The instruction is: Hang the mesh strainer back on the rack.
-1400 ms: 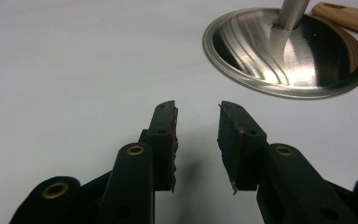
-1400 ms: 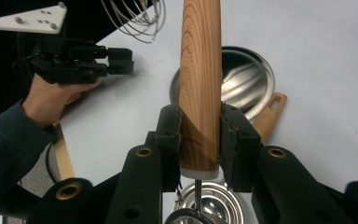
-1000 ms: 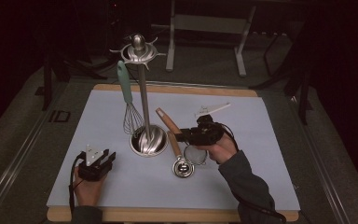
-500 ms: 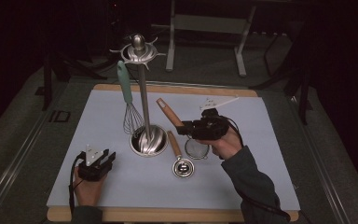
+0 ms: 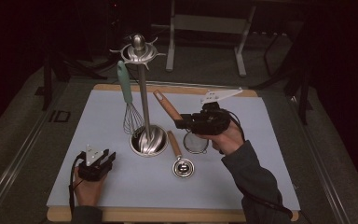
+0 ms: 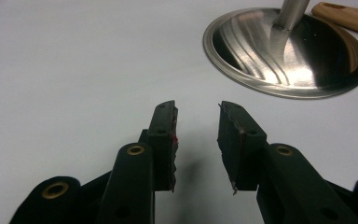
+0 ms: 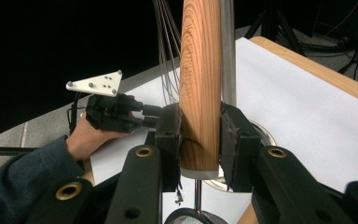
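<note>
- Now the right gripper (image 5: 182,124) clamps its fingers (image 7: 170,135) on the strainer's wooden handle (image 5: 164,101), lifted above the table's (image 5: 261,140) middle beside the utensil stand (image 5: 142,100).
- Left gripper (image 5: 103,157), near the front-left corner, has its fingers (image 6: 164,135) released.

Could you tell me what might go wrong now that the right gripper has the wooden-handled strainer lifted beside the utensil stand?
1. The right gripper clamps the strainer's handle near its lower end, so the strainer could swing or slip.
2. The handle is close to the stand's pole and the hanging whisk; a bump might knock the whisk off or tip the stand.
3. The small ladle lies just below the strainer and could get nudged.
</note>
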`<state>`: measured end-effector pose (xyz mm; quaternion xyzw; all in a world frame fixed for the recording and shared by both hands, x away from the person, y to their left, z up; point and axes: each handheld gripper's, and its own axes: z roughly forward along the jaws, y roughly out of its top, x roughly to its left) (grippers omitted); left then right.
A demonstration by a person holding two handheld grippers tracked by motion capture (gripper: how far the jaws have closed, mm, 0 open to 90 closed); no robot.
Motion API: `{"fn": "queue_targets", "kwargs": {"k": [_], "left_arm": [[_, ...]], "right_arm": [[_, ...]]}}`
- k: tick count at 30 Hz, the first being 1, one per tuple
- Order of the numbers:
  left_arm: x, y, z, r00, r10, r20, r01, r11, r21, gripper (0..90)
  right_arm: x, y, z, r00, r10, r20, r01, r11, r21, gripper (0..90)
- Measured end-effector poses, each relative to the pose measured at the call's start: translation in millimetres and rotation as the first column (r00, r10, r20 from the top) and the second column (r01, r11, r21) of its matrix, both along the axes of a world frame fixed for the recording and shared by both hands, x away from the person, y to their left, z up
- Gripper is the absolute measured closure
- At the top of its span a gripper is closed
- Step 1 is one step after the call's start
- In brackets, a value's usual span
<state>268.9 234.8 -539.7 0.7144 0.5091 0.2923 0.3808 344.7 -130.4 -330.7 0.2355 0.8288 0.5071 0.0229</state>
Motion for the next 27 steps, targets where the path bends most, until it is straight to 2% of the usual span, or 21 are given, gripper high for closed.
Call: {"fn": "queue_targets", "kwargs": {"k": [10, 19, 27], "left_arm": [[0.0, 0.1, 0.0, 1.0000, 0.000, 0.000, 0.000, 1.0000, 0.000, 67.1], [0.0, 0.0, 0.0, 1.0000, -0.001, -0.001, 0.001, 1.0000, 0.003, 67.1], [0.1, 0.0, 0.0, 1.0000, -0.001, -0.001, 0.001, 1.0000, 0.002, 67.1]], "right_arm": [[-6.7, 0.8, 20.7, 0.9988, 0.011, 0.047, -0.013, 0.9992, 0.037, 71.1], [-13.9, -3.8, 41.9, 0.9951, 0.010, 0.098, -0.019, 0.9950, 0.098, 71.1], [-19.8, -3.1, 51.5, 0.9914, 0.002, 0.131, -0.020, 0.9897, 0.142, 71.1]]}}
